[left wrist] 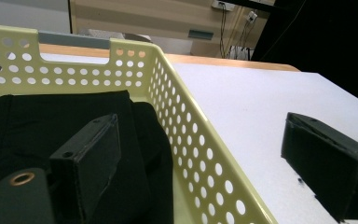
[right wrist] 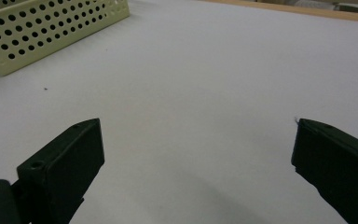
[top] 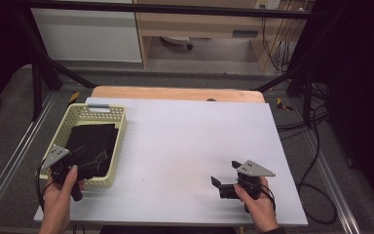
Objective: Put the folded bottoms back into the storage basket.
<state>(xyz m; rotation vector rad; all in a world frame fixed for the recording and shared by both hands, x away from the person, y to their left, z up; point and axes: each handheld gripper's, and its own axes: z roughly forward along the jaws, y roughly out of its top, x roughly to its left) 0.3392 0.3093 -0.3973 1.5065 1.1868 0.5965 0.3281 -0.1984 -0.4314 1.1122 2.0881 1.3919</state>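
A pale yellow perforated basket (top: 119, 141) stands at the left of the white table top (top: 190, 141). Black cloth (top: 91, 139) lies folded inside it. My left gripper (top: 96, 163) hovers over the basket's near end, open. In the left gripper view, one jaw of the left gripper (left wrist: 209, 172) is over the black cloth (left wrist: 51, 121) and the other shows against the table, with the basket wall (left wrist: 186, 135) running between them. My right gripper (top: 225, 173) is open low over the table's near right. The right gripper (right wrist: 200, 172) holds nothing; a basket corner (right wrist: 37, 32) shows far off.
A wooden table edge (top: 175, 92) shows behind the white top. Black frame poles (top: 39, 73) flank the table. Cables (top: 316, 146) lie on the floor at the right. A desk and cabinet (top: 195, 24) stand at the back.
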